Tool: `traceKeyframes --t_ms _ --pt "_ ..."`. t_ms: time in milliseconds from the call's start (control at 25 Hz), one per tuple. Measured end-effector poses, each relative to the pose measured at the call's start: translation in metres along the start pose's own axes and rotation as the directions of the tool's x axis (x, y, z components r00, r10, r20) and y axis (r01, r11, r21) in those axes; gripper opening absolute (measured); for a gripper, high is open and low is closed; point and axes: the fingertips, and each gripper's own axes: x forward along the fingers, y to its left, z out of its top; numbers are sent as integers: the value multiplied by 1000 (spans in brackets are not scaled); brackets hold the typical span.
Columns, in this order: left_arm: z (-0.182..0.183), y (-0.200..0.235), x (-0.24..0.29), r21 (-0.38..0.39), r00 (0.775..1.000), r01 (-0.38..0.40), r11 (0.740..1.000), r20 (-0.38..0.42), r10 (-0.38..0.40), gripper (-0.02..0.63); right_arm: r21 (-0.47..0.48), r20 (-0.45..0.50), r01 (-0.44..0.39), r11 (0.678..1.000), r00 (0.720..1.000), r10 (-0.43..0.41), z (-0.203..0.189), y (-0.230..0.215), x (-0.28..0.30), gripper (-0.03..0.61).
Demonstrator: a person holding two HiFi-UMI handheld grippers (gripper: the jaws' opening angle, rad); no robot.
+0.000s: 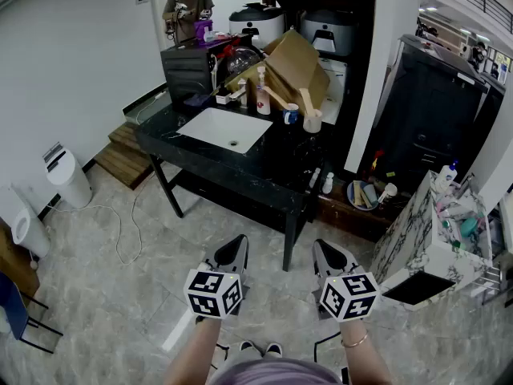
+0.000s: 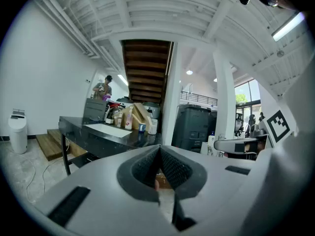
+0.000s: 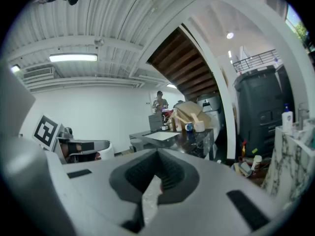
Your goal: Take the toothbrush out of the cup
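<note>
At the far cup point(image 1: 313, 122), the toothbrush point(image 1: 305, 100) is judged light and stiff, best taken by its handle; the left gripper point(image 1: 235, 245) and right gripper point(image 1: 324, 250) are closed, empty.

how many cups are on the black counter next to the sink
2: a blue cup right of the sink, and a beige cup beside it, nearer the counter's end. The cardboard box behind could hide more.

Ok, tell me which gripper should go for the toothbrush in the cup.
Right, narrowly. In the head view the right gripper lines up with the cup and toothbrush at the counter's right end; the left gripper sits opposite the sink. Both are shut, empty and far off.
</note>
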Motion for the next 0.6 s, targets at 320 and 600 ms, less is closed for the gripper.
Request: traceKeyframes --t_ms 320,600 --pt "-16 -1 -2 -33 1000 -5 999 -28 4 0 10 5 12 1000 1000 -12 -3 1 -3 2" --pt "-20 1 8 -45 999 10 999 -41 -12 2 35 9 17 999 1000 -17 -3 -7 2 2"
